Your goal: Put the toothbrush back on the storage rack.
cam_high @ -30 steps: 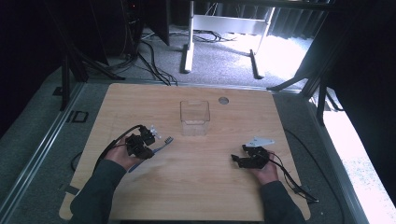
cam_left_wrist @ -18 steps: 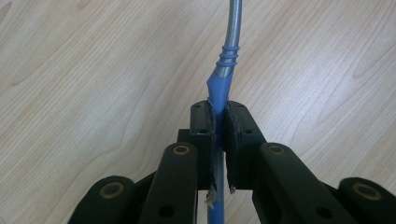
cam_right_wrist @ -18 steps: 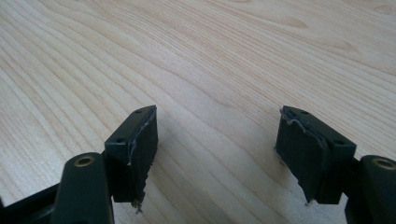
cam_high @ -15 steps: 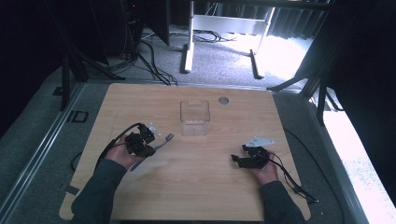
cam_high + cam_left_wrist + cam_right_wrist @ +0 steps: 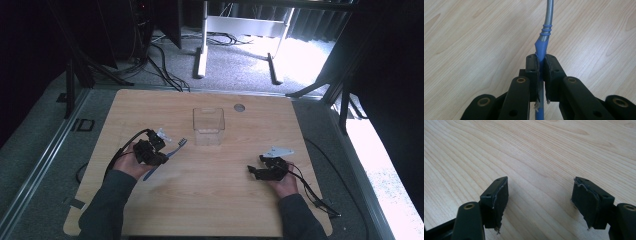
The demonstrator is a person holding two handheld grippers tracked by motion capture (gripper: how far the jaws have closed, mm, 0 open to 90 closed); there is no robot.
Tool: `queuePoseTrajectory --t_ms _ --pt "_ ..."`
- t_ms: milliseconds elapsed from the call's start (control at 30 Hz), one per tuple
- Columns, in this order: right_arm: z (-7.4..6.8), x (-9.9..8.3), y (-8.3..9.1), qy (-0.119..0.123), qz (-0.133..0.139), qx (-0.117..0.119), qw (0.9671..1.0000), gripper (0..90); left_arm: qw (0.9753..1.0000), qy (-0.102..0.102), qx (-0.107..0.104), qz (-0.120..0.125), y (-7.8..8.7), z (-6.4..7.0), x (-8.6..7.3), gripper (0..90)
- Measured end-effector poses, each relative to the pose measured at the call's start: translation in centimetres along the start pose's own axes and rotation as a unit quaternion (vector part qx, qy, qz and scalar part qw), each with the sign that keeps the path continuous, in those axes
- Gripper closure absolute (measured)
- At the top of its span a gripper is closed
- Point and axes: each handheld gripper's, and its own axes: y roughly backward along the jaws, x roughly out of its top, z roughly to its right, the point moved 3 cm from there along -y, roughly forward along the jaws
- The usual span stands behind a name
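Observation:
A blue and grey toothbrush lies slanted across the left half of the wooden table, its head pointing toward a clear plastic box. My left gripper is shut on its blue handle; in the left gripper view the two pads squeeze the handle while the grey neck runs off the top. My right gripper rests low over bare wood at the right, open. Its pads stand wide apart with nothing between them.
The clear box stands at the table's middle back, with a round grey cable port behind it to the right. Black cables trail from both grippers. Beyond the table's far edge are metal stand legs and floor cables.
The left gripper and toothbrush have shifted slightly; the brush head now lifts a little toward the clear box. The right gripper has barely moved.

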Motion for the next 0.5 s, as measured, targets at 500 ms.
queuePoseTrajectory --t_ms 500 --pt "-0.02 0.00 0.00 -0.001 0.000 0.000 1.0000 29.0 0.9995 0.018 0.001 0.025 0.50 -0.18 0.36 82.7"
